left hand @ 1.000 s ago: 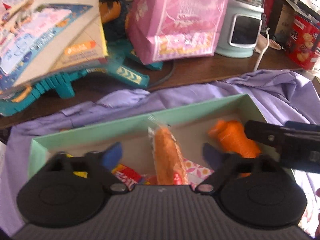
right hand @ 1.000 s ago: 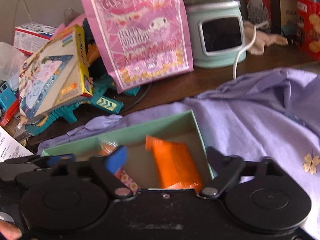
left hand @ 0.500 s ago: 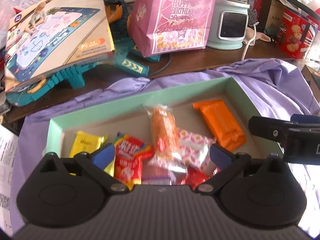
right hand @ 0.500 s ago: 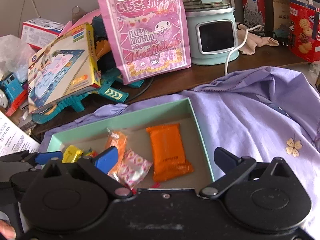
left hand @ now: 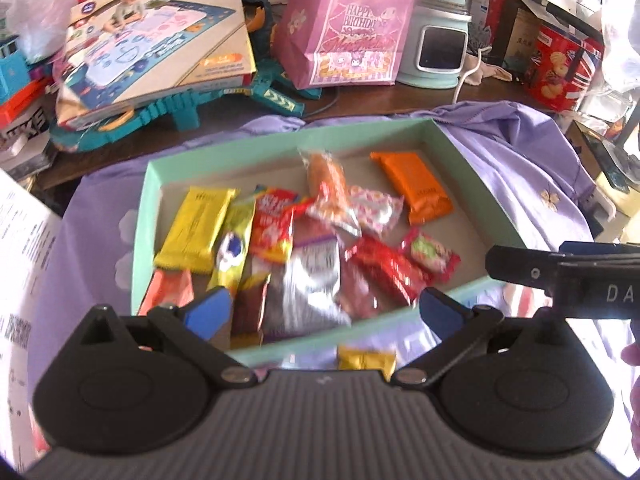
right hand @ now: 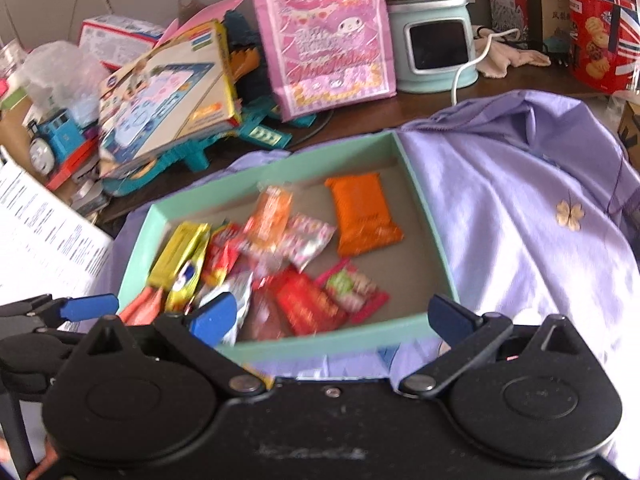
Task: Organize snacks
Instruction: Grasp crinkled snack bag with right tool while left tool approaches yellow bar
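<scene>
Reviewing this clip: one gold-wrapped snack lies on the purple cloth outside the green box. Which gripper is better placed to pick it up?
Probably the left gripper: the gold snack lies between its open fingers, just outside the green box. In the right wrist view it isn't clearly visible.

A mint-green box holds orange, yellow and red, apparently striped, wrappers on lilac cloth.

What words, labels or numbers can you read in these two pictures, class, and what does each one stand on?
"HAPPY": pink gift bag, over blurred script; in the right wrist view its top line is Japanese, too blurred to quote.
"DA": right gripper's black body, cut off by the frame.
Orange wrapper, yellow wrapper, red snack packet: print blurred.
Toy mat box, white printed sheet, red biscuit tin: text too small.
</scene>
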`<action>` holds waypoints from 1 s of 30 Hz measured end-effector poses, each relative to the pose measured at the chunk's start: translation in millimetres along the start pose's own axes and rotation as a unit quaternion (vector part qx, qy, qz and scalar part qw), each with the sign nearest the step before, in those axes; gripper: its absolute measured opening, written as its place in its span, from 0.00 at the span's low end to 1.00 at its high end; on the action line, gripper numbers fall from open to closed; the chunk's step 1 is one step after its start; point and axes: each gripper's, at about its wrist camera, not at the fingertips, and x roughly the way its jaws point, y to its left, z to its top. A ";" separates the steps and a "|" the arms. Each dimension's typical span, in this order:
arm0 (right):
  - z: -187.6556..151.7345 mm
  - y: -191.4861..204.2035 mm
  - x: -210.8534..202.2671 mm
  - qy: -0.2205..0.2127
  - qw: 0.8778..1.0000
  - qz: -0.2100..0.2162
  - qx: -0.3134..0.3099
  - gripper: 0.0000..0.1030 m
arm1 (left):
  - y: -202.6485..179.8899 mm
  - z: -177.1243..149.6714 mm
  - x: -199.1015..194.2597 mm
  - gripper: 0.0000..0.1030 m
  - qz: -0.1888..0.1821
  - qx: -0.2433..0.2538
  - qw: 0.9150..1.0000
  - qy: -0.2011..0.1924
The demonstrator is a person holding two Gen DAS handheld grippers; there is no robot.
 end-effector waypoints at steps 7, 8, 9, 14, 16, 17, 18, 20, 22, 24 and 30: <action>-33.2 7.1 -22.4 0.008 1.000 0.009 -0.005 1.00 | 0.7 -43.2 -12.7 1.00 -0.003 -0.004 1.000 0.018; -37.9 5.3 -25.2 0.009 1.000 0.007 -0.004 1.00 | -0.5 -48.2 -12.4 1.00 -0.004 -0.004 1.000 0.021; -42.0 2.3 -27.1 0.011 1.000 0.003 0.000 1.00 | -1.7 -54.1 -12.1 1.00 -0.006 -0.004 1.000 0.025; -64.3 -14.5 -30.9 0.026 0.999 -0.001 0.030 1.00 | -9.4 -77.3 -2.2 1.00 -0.012 -0.003 0.999 0.049; -73.2 -18.4 -29.5 0.034 0.999 -0.001 0.038 1.00 | -12.8 -86.0 1.9 0.96 -0.019 -0.002 0.998 0.056; -78.4 -20.5 -29.2 0.036 0.999 -0.002 0.040 1.00 | -14.2 -89.9 2.9 0.93 -0.023 0.001 0.998 0.056; -82.1 -21.9 -27.8 0.038 0.998 -0.003 0.043 1.00 | -16.1 -93.7 4.0 0.84 -0.027 0.005 0.998 0.058; -88.8 -24.0 -23.9 0.042 0.998 -0.005 0.047 0.98 | -18.7 -99.0 7.3 0.76 -0.036 0.010 0.997 0.066; -93.3 -24.4 -18.9 0.049 0.998 -0.007 0.049 0.98 | -20.1 -102.0 10.8 0.70 -0.038 0.011 0.997 0.072; -97.0 -22.6 -13.2 0.053 0.997 -0.013 0.046 0.97 | -18.5 -103.3 14.3 0.69 -0.037 0.005 0.996 0.075; -102.0 -21.2 1.3 0.068 0.996 -0.018 0.058 0.89 | -12.1 -103.1 25.2 0.59 -0.046 -0.009 0.995 0.085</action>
